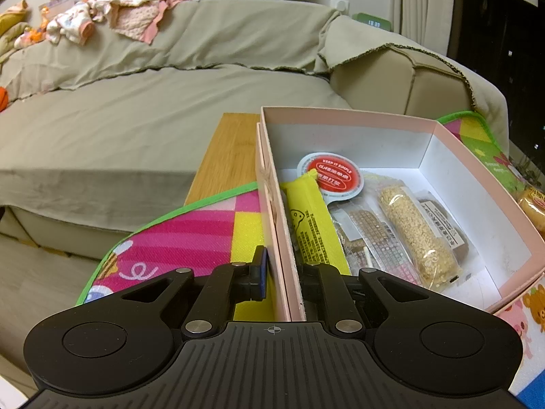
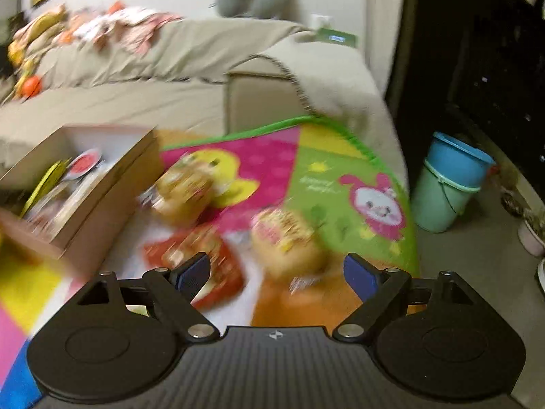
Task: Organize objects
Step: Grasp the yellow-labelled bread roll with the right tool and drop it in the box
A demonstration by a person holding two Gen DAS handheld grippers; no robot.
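An open pink box (image 1: 453,156) sits on a colourful play mat (image 1: 190,235). It holds a yellow packet (image 1: 313,225), a red-lidded round cup (image 1: 335,173), a sesame bar (image 1: 419,235) and other wrapped snacks. My left gripper (image 1: 284,272) is shut on the box's near left wall, one finger outside and one inside. The right wrist view is blurred. There the box (image 2: 112,184) lies at the left. My right gripper (image 2: 277,272) is open, hovering over the mat. Two golden bun packs (image 2: 185,194) (image 2: 289,242) and a red packet (image 2: 201,269) lie below and ahead of it.
A beige covered sofa (image 1: 170,102) with clothes (image 1: 119,13) on its back stands behind the mat. A wooden tabletop (image 1: 228,156) shows beside the box. Another bun pack (image 1: 533,204) lies right of the box. A blue and green bucket (image 2: 449,184) stands on the floor at right.
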